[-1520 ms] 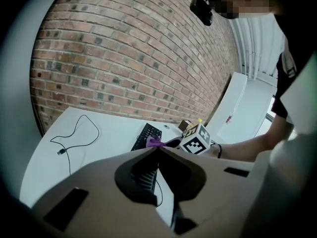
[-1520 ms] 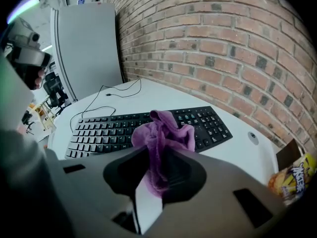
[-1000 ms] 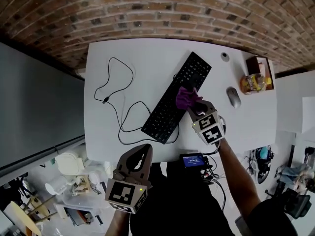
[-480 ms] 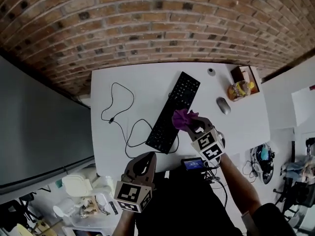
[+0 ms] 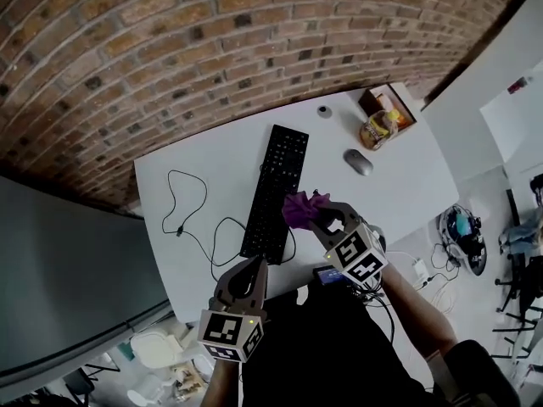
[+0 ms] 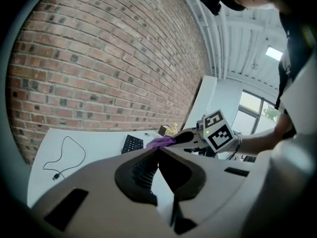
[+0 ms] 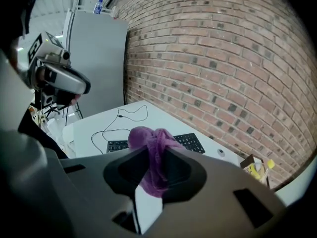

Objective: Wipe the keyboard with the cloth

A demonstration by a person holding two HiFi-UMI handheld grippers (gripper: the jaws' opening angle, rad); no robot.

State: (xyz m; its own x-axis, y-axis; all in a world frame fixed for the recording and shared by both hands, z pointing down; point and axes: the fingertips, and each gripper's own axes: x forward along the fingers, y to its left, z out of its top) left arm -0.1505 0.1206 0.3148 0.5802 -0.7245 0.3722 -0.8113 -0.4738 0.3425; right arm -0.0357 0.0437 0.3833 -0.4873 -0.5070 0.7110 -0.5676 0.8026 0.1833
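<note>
Right gripper point(image 5: 321, 217) jaws clench the cloth point(image 5: 299, 208) near the keyboard point(image 5: 273, 185); left gripper point(image 5: 251, 268) jaws are pressed together, empty.

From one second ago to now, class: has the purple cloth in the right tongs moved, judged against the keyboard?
Yes. The right tongs, shut on the cloth, have drawn back off the keyboard toward the person.
</note>
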